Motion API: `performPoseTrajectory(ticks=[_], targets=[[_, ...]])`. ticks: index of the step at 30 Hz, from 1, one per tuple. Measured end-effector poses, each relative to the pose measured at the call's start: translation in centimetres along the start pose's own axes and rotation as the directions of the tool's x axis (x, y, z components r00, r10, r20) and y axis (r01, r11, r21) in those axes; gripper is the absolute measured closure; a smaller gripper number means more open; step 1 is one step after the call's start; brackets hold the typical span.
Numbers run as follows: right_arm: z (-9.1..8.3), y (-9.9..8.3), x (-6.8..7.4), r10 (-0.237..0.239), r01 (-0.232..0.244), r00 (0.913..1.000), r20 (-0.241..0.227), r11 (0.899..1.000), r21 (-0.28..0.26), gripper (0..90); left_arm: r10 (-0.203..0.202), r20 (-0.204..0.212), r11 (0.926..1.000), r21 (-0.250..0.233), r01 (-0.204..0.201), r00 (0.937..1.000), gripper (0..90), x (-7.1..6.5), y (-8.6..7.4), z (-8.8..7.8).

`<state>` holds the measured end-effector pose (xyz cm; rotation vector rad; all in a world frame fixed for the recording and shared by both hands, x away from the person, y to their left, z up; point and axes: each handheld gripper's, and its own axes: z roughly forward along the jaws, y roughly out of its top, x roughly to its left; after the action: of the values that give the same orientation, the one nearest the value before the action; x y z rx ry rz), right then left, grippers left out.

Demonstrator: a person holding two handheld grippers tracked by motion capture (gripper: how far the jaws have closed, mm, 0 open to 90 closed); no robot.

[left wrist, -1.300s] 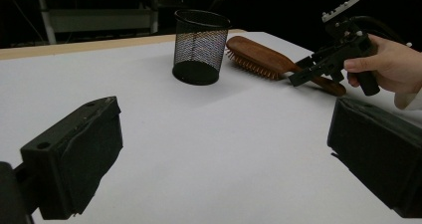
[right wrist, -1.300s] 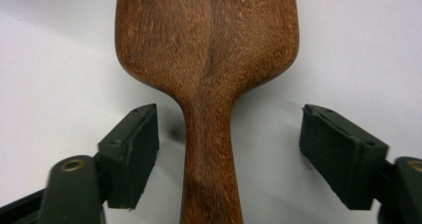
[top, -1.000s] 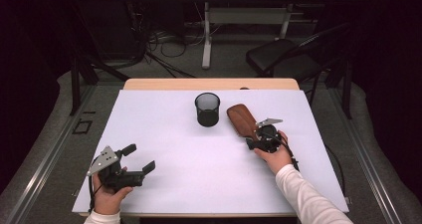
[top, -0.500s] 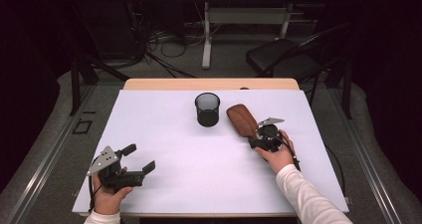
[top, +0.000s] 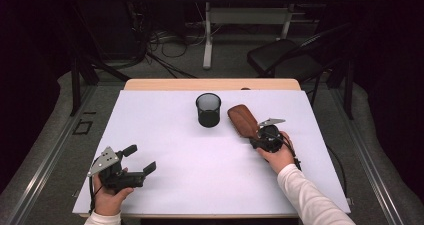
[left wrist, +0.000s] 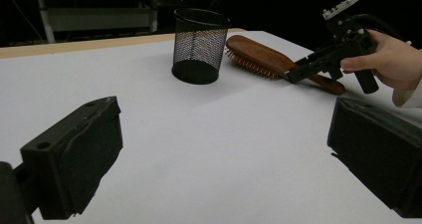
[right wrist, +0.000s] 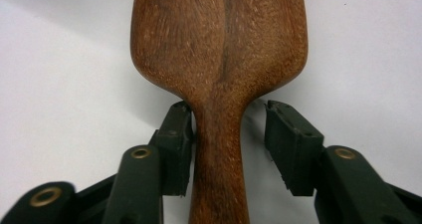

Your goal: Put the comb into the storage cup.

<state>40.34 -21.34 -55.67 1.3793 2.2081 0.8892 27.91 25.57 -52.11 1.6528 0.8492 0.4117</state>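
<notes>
A black mesh cup (top: 208, 110) stands upright on the white table (top: 165, 135) — a chair (top: 280, 60) behind.

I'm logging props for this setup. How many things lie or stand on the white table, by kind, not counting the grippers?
Wooden hairbrush: 1
Black mesh cup: 1
Total: 2

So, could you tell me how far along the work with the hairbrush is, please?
Early. The right tool is around the hairbrush handle and its jaws have just been closing; one touches the handle, the other has a gap. The brush lies bristles down on the table beside the mesh cup, not lifted. The left tool waits open. Gripping and lifting remain.
</notes>
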Motion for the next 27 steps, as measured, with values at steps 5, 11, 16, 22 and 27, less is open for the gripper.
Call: performPoseTrajectory(ticks=[5,11,16,22,27], targets=[[0.06,0.03,-0.13,0.000,0.000,1.0000,-0.010,1.000,-0.007,60.6,0.004,0.001,1.0000,0.001,-0.004,1.0000,0.8,0.04,0.02,-0.03],[0.03,0.09,-0.13,0.002,-0.002,1.0000,-0.007,1.000,-0.002,66.4,0.002,0.000,1.0000,-0.001,-0.002,1.0000,0.8,-0.02,0.01,0.02],[0.03,0.19,-0.02,-0.011,0.011,0.9999,-0.003,1.000,0.008,68.8,0.002,0.000,1.0000,-0.001,-0.002,1.0000,0.8,0.00,0.01,0.01],[0.05,0.86,0.45,-0.036,0.035,0.9992,0.017,0.998,0.056,70.7,0.002,0.000,1.0000,-0.002,-0.002,1.0000,0.8,-0.01,0.01,0.00],[0.00,0.91,0.42,-0.023,0.022,0.9996,0.015,0.998,0.066,70.9,0.004,0.001,1.0000,0.001,-0.004,1.0000,0.8,0.04,0.02,-0.03]])
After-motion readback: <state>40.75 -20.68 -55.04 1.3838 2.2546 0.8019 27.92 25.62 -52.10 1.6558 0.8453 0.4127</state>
